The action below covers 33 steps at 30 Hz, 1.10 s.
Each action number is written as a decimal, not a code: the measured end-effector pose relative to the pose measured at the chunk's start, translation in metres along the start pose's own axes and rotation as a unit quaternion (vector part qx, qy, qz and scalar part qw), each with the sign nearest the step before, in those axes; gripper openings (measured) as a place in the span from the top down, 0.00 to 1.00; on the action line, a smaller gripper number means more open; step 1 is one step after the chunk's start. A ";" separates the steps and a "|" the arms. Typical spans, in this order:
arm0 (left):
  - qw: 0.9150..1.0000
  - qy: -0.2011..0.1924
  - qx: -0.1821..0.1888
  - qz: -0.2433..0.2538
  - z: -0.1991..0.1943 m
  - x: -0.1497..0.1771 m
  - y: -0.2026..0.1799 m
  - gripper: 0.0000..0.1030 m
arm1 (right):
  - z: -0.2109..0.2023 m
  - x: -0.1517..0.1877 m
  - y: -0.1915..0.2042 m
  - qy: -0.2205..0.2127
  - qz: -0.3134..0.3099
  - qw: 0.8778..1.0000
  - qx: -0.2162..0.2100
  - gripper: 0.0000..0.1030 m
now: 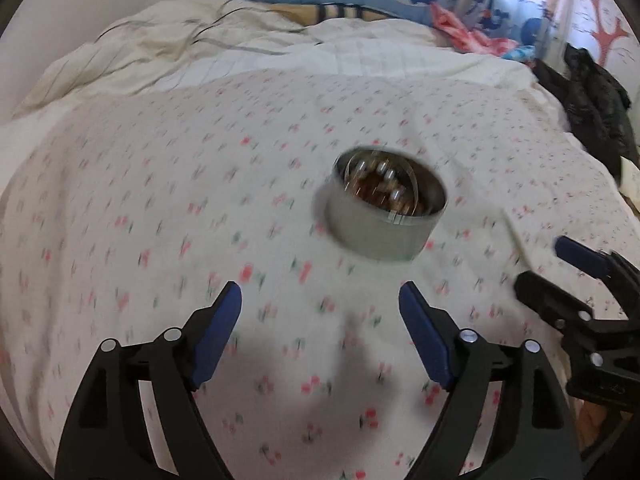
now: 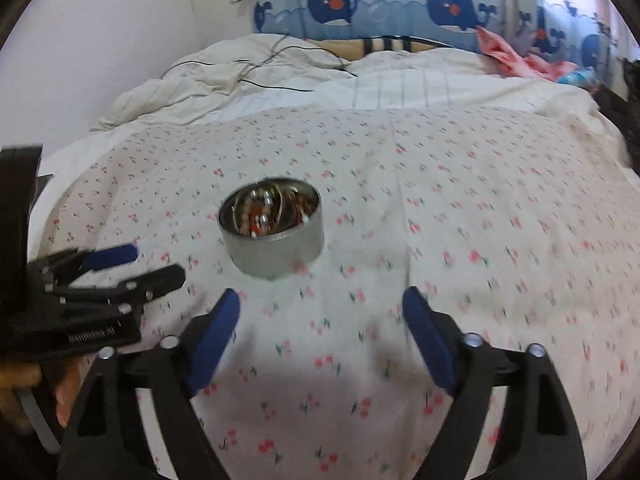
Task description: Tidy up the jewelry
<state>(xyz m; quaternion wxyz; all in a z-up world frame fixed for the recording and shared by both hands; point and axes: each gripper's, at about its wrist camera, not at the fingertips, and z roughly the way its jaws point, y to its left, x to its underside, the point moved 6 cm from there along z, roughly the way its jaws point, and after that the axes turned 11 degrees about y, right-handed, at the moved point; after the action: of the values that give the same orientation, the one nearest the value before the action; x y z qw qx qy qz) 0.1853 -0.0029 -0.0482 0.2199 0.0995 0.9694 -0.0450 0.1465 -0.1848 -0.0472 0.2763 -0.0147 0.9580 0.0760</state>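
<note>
1. One bed, covered by one cherry-print sheet (image 2: 440, 240), fills both views; a white duvet (image 2: 240, 80) with a black cable (image 2: 276, 88) on it lies bunched beyond, under a whale-print curtain (image 2: 400, 0).
2. Two grippers hover near the sheet, side by side. The left gripper (image 1: 320, 312) has its jaws spread wide, nothing between them; the right gripper (image 2: 320, 316) is likewise wide apart and empty.
3. One round metal tin (image 2: 272, 236), lidless, stands upright on the sheet just ahead of both grippers, touching neither.
4. The jewelry (image 2: 268, 212) lies tangled inside the tin: beads and thin bangles, too blurred to count.
5. No loose piece shows on the sheet, so the gathering looks finished; next I would expect closing or moving the tin, needing a wide grasp across its wall.
</note>
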 end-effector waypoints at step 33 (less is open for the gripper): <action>0.997 -0.058 -0.041 -0.027 -0.015 -0.002 -0.001 0.08 | -0.005 0.012 0.002 -0.038 -0.013 0.997 0.063 0.10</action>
<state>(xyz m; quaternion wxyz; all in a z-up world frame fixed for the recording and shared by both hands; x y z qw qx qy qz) 0.1803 -0.0027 -0.0338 0.2783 0.0614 0.9584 -0.0168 0.1337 -0.1836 -0.0491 0.3140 -0.0067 0.9493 0.0122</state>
